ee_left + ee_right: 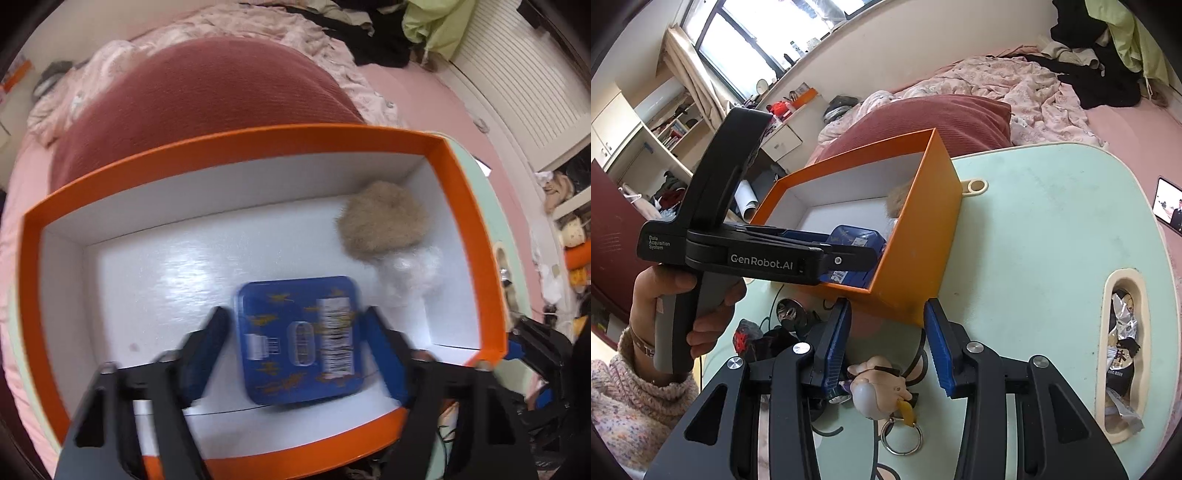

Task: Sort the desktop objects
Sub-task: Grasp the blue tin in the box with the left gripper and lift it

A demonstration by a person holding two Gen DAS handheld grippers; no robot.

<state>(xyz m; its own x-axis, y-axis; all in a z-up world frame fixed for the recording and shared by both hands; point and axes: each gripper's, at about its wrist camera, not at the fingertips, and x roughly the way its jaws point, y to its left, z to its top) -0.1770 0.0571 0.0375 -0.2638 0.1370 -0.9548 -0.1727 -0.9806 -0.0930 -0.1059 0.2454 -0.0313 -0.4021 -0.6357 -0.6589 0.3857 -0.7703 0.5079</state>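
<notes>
The orange box (236, 142) with a white inside stands on the pale green table (1052, 240), and it already holds several sorted things: a blue flat tin (299, 339) with yellow marks and a barcode label, a beige fluffy ball (382, 219) in the far right corner, and just beside the ball something white or transparent (413, 275), which is too blurred to name, perhaps a piece of plastic wrap. The left gripper (295, 354) reaches into the box over the near wall, and its fingers stand wide, one on each side of the tin with a gap on both sides; the tin seems to lie on the floor of the box, so I judge it is released and not held. In the right wrist view the same left gripper (849, 254) shows from the side, held by a hand (687, 310). The right gripper (886, 347) hovers outside the box near its closest corner, the fingers wide apart and holding nothing. Under it, on the table, a small figurine keychain (879, 391) with a pale head, a yellow part and a metal ring (901, 439) waits, and to its left lie some dark small objects and cables (775, 332) that I cannot identify well. So the sorting looks about half done: three things are in the box, and the keychain and the dark clutter are left.
</notes>
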